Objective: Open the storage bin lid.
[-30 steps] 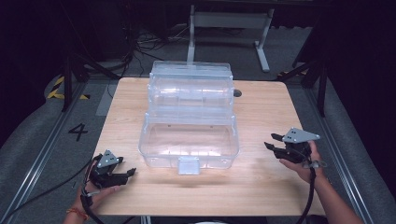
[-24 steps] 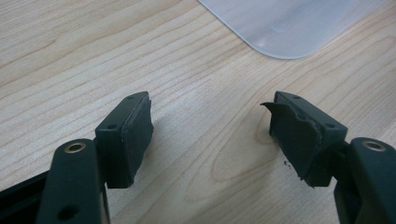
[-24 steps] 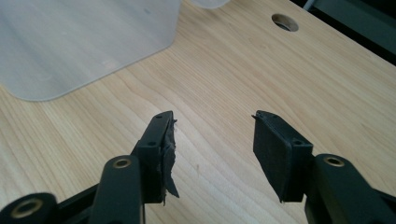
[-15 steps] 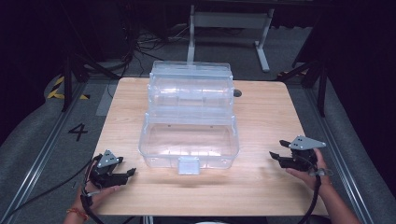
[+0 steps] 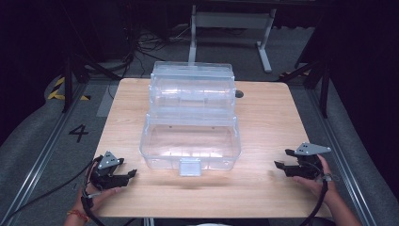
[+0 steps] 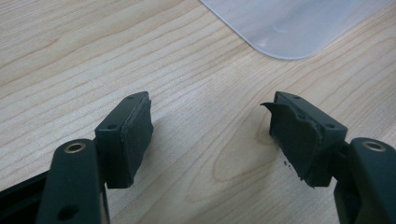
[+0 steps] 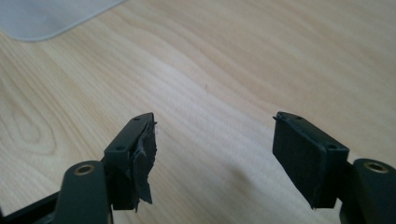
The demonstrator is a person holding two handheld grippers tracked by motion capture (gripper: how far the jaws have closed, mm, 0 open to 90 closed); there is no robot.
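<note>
1. From the high view I see the clear plastic box (image 5: 190,141) standing in the middle of the tabletop (image 5: 268,113), its lid tipped back and open, a small latch tab at its near edge.
2. The box is see-through, so its inner walls and any dividers are hard for me to make out; I cannot tell whether anything lies inside.
3. My left gripper (image 5: 127,175) sits near the tabletop's near-left corner, well apart from the box. Its jaws are spread with nothing between them.
4. My right gripper (image 5: 281,160) sits low over the near-right part of the tabletop, also well apart from the box. Its jaws have just been opening and stand spread, with bare wood between them.
5. The person's hands are partly cut off by the bottom edge of the high view, and the cables trail out of frame.
6. The left gripper view (image 6: 212,128) gives me what the high view cannot: the pad on one jaw is torn and ragged. A rounded frosted corner of the box (image 6: 289,25) shows at the top, the rest cut off.
7. The right gripper view (image 7: 212,140) likewise shows a frayed pad on one jaw, and a pale corner of the box (image 7: 46,16) at the upper left edge.
</note>
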